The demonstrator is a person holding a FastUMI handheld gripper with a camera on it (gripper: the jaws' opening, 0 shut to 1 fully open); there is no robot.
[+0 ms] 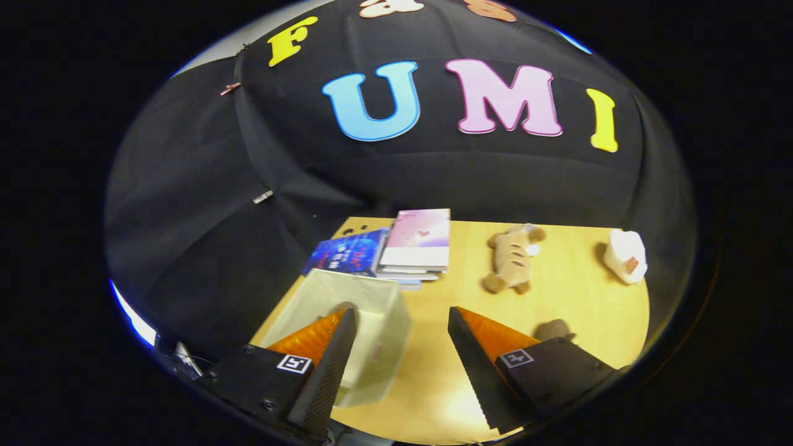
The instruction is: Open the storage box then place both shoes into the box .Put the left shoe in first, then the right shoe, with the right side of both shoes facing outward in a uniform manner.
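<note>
Looking along our tongs (403,322), we see the two fingers spread wide with bare table (427,347) between them; they grip nothing. The box (372,310) sits at the left finger: that fingertip overlaps its near top edge, though we cannot tell whether it touches or hovers above. Beyond the fingers lie the books (396,248), just past the box's far edge. Farther on and toward the right finger's side is a plush toy (513,257), and well off to the right a white pouch (626,255). A dark rounded thing (554,329) peeks out just behind the right finger; we cannot say what it is.

What could go wrong: we judge the box light and soft-walled, so a push from the left finger might slide it into the books or tip it instead of opening it. The lid's seam is hard to read from here, so a bite could land on a wall and buckle it. With no shoes clearly identified, picking the wrong one first, or turning it the wrong way, would spoil the order.

The box looks pale, translucent and cube-like, with thin milky walls. Its top seems open or clear-lidded; we cannot tell which.
</note>
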